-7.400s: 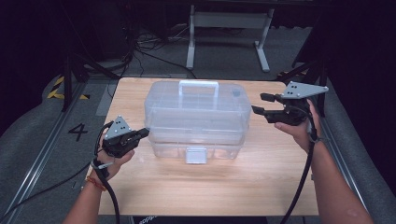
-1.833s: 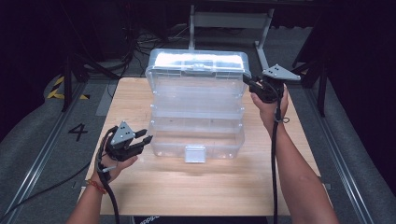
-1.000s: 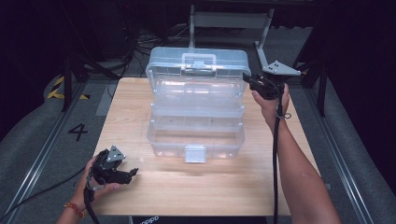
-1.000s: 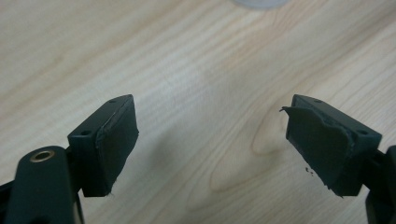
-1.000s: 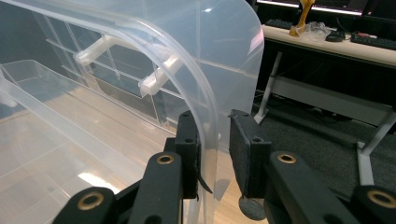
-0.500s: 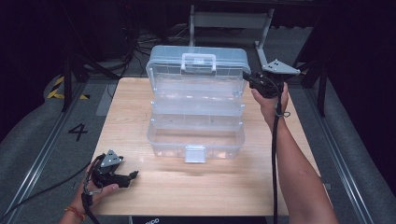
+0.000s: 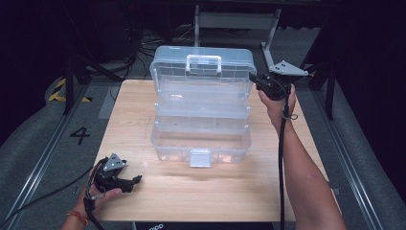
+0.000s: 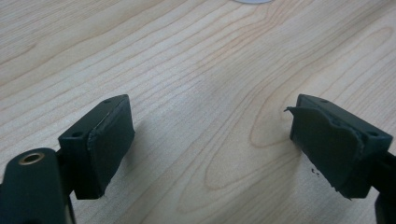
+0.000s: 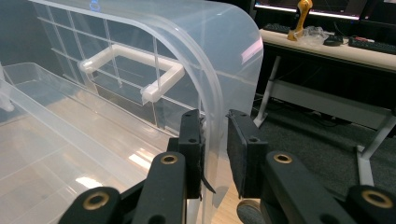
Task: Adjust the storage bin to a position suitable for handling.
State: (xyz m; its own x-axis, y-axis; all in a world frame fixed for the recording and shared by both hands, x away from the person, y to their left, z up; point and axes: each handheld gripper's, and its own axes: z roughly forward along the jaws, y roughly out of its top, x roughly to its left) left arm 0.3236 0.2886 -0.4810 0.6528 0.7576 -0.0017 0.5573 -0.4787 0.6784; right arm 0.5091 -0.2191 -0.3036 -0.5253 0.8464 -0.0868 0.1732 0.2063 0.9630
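Nearest you, in front of the clear plastic toolbox and to its left, your left gripper hovers over the wooden table, jaws released and wide, gripping nothing. Beyond, the toolbox stands open mid-table. At its far right, your right gripper straddles the raised lid's edge; the jaws have just been closing.

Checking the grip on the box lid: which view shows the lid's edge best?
The right gripper view: the lid edge stands between the right tool jaws, one pad against it. The high view shows the whole raised lid, grip small. The left gripper view shows bare table.
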